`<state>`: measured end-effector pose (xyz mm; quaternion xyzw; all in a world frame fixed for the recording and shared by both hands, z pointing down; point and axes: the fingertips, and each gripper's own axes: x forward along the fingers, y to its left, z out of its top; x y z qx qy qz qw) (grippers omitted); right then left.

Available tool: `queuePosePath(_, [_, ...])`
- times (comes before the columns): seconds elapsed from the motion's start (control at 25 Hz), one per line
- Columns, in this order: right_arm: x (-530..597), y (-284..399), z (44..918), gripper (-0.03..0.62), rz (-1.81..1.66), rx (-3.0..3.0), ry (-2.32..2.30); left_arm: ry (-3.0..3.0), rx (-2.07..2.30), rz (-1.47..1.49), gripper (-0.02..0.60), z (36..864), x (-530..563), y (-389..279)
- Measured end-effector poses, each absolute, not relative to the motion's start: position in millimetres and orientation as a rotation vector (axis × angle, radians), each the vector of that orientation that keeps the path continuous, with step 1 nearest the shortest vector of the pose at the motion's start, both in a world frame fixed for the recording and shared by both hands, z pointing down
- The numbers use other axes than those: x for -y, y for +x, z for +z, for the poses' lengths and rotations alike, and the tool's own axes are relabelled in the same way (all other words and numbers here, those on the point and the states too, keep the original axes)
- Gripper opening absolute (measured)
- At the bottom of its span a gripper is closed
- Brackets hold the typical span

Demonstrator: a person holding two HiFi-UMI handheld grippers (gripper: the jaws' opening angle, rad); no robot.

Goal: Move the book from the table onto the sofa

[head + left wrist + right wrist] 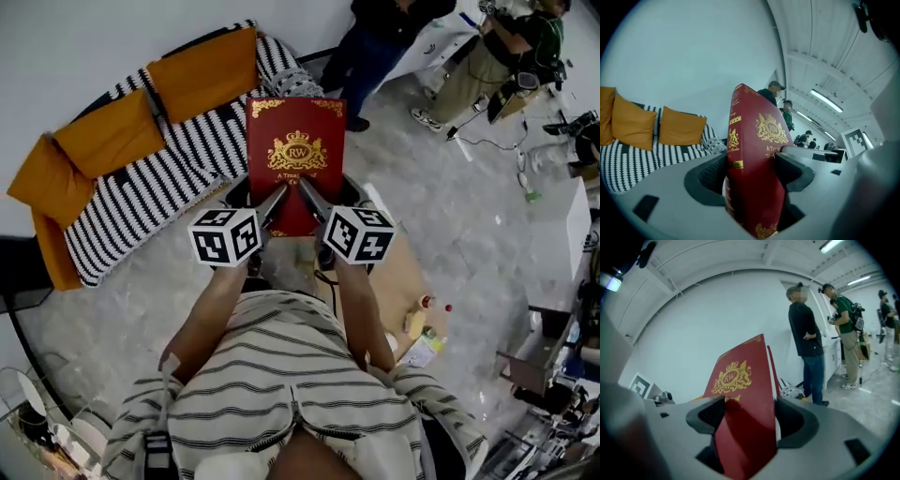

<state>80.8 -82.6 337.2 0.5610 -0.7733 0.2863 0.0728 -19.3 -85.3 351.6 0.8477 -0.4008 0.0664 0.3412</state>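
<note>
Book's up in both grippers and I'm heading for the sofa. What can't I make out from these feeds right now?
- Lower title lines on the book: in the head view, covered by the fingers of the left gripper and right gripper.
- table: in the head view, mostly hidden under the person's arms and torso.
- Right end of the sofa seat: in the head view, behind the book.

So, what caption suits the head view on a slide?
Left gripper and right gripper hold a red book up near the striped sofa.
</note>
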Motion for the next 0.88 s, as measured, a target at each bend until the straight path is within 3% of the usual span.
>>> queuePosePath(0.44, [178.4, -91.7, 343.1, 0.351, 0.806, 2.443, 1.356, 2.042, 1.287, 0.065, 0.318, 358.2, 156.4, -189.5])
queuePosePath(0.88, [234.3, -144.1, 361.5, 0.351, 0.81, 2.473, 1.191, 1.939, 1.399, 0.039, 0.318, 375.0, 200.7, -238.9])
